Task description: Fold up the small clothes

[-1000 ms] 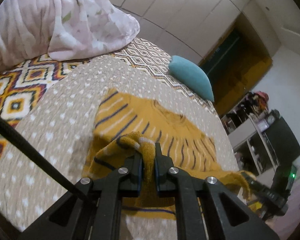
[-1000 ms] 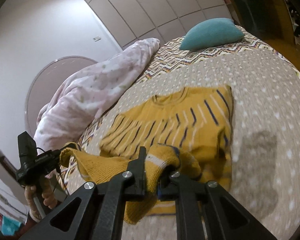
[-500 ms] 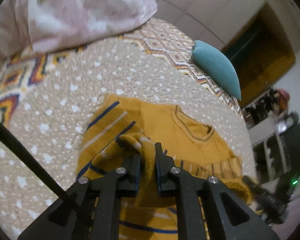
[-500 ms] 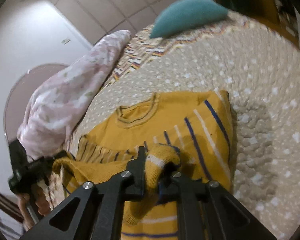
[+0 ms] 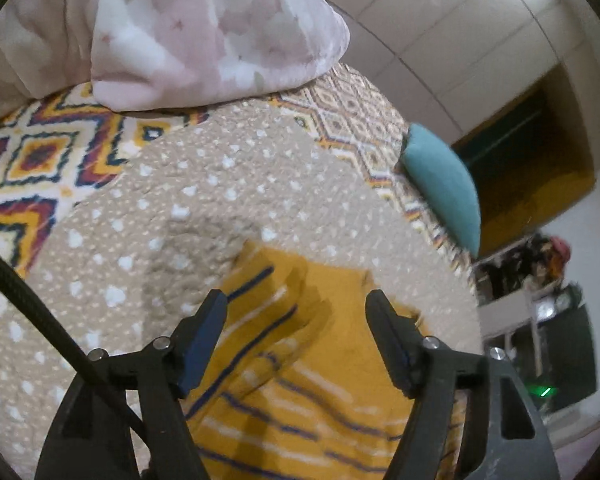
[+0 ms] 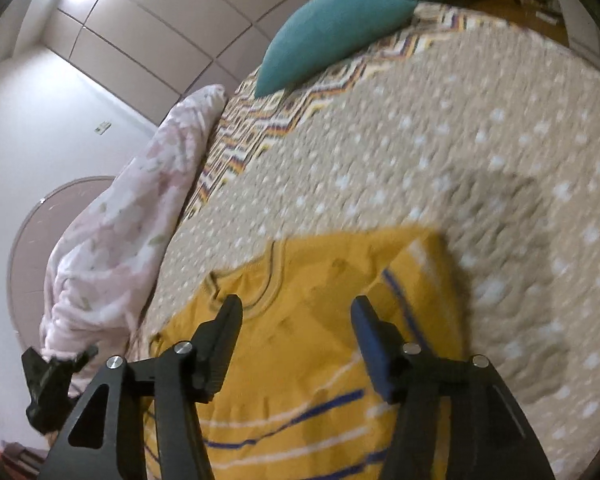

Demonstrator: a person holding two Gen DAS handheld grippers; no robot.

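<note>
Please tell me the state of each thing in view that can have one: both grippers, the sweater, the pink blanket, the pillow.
Left gripper: jaws opening, nothing gripped.
Right gripper: jaws opening, nothing gripped.
Yellow sweater: folded over, lying on the bed.
Pink blanket: bunched up.
Teal pillow: lying on the bed.

Mustard knit sweater (image 5: 332, 380) with navy and white stripes, folded over on itself, lying flat on the dotted beige bedspread (image 5: 204, 208); ribbed neckline (image 6: 274, 280) visible at far edge
</note>
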